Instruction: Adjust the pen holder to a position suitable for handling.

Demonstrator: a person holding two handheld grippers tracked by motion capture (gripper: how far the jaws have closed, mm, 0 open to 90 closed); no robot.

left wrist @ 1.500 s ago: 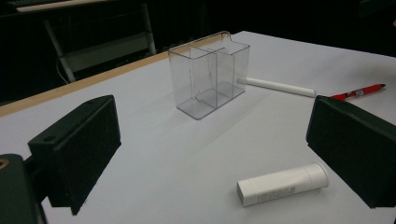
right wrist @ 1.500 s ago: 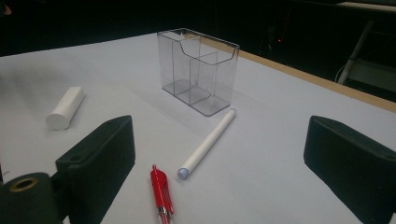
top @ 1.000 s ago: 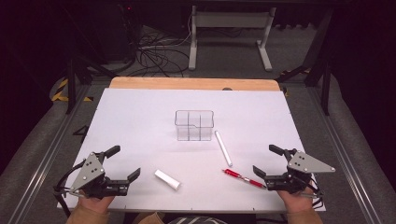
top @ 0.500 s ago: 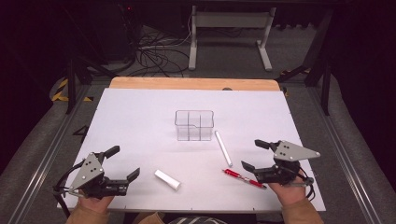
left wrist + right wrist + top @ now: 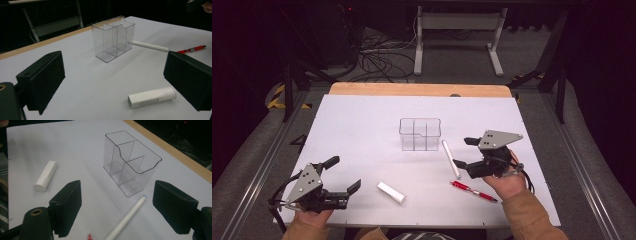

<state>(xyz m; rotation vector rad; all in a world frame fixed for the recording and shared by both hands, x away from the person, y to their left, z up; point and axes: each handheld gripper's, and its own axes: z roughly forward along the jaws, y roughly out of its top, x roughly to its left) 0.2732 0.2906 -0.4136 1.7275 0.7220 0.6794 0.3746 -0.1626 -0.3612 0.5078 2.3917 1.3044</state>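
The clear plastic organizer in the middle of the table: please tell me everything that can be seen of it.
The clear plastic organizer is a small see-through box, open at the top, which thin inner walls split into compartments. One side of its rim dips lower in a curve. It stands upright and empty near the middle of the white table. A thin white pen lies beside it, its tip close to one lower corner; whether they touch I cannot tell. No gripper touches it.

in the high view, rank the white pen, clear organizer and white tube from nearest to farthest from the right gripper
Measured from the right gripper:
1. White pen, just to its left, by the lower jaw.
2. Clear organizer, farther left and up the table, at its centre.
3. White tube, farthest, toward the table's near edge, closer to the left gripper.
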